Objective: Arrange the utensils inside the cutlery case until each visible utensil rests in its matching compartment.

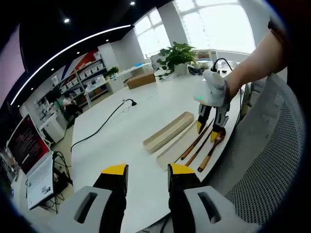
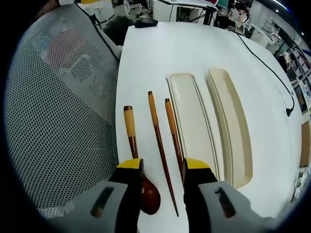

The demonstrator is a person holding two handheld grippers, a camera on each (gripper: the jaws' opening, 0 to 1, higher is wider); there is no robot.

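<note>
the right gripper (image 2: 163, 167), open and empty over the chopsticks (image 2: 156, 127), should pinch one thin, stiff, slippery stick mid-shaft.

Your left gripper (image 1: 147, 171) hung above the white table (image 1: 121, 141) with its yellow-tipped jaws apart and nothing between them. Farther along, your right gripper (image 1: 208, 132) pointed down over the wooden utensils: two chopsticks (image 1: 195, 143) and a spoon (image 1: 213, 147) lay side by side beside the shallow case tray (image 1: 171, 151). The case lid (image 1: 168, 132) lay just beyond. A black cable (image 1: 104, 122) crossed the table.
</note>
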